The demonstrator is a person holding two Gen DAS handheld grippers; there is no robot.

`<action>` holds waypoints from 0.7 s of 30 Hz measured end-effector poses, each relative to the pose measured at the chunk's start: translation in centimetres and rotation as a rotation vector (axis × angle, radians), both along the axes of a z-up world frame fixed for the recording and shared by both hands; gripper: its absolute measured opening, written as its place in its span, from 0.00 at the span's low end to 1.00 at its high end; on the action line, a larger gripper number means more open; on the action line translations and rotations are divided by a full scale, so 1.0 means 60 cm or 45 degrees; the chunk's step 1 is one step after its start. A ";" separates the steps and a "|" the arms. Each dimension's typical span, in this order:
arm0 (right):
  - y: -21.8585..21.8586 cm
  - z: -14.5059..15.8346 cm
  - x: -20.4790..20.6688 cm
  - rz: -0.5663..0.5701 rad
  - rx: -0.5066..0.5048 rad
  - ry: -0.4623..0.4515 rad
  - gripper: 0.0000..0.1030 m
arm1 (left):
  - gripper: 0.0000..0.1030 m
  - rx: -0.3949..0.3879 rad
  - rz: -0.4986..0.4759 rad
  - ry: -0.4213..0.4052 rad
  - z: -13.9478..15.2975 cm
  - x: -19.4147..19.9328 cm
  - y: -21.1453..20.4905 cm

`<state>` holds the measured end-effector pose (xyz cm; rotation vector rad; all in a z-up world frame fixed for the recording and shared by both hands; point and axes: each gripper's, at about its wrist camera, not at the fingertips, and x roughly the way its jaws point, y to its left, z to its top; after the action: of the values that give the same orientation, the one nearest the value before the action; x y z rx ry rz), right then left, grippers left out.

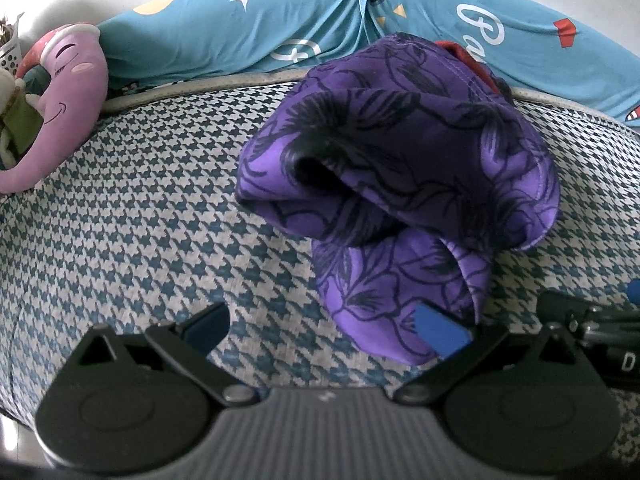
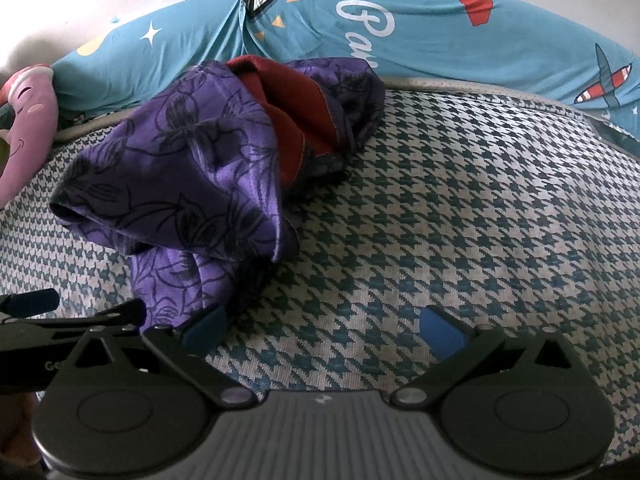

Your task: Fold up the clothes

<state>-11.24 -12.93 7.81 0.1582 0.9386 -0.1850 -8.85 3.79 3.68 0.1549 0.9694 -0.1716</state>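
A crumpled purple garment with a dark flower print point(image 1: 404, 184) lies in a heap on the houndstooth mattress point(image 1: 140, 208). It also shows in the right wrist view point(image 2: 180, 168), with a dark red cloth point(image 2: 292, 112) tucked in its folds. My left gripper point(image 1: 324, 330) is open, just in front of the heap; its right blue pad point(image 1: 440, 334) touches the garment's near edge. My right gripper point(image 2: 324, 330) is open and empty over the mattress point(image 2: 460, 220), to the right of the heap; its left pad point(image 2: 206, 330) sits beside the garment's near end.
A long teal printed pillow point(image 1: 240, 32) runs along the back by the wall, and shows in the right wrist view point(image 2: 440, 28). A pink plush toy point(image 1: 68, 92) lies at the far left. The other gripper shows at the edge of each view point(image 2: 32, 320).
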 end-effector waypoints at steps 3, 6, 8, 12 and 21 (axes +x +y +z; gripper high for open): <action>0.000 0.000 0.000 0.001 -0.003 -0.002 1.00 | 1.00 -0.002 -0.002 -0.001 0.000 0.000 0.000; 0.000 0.000 0.000 0.000 0.000 0.000 1.00 | 1.00 -0.003 -0.004 -0.001 0.001 0.000 0.000; 0.000 0.000 0.000 -0.001 0.002 0.000 1.00 | 1.00 -0.003 -0.007 0.001 0.000 0.000 0.000; -0.001 0.001 -0.001 0.001 0.003 -0.001 1.00 | 1.00 -0.003 -0.013 0.008 -0.002 -0.001 0.000; 0.000 0.000 -0.001 0.005 0.003 -0.002 1.00 | 1.00 -0.010 -0.011 0.032 -0.007 0.001 0.002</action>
<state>-11.32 -12.91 7.82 0.1585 0.9373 -0.1801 -8.76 3.91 3.25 0.1502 0.9935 -0.1857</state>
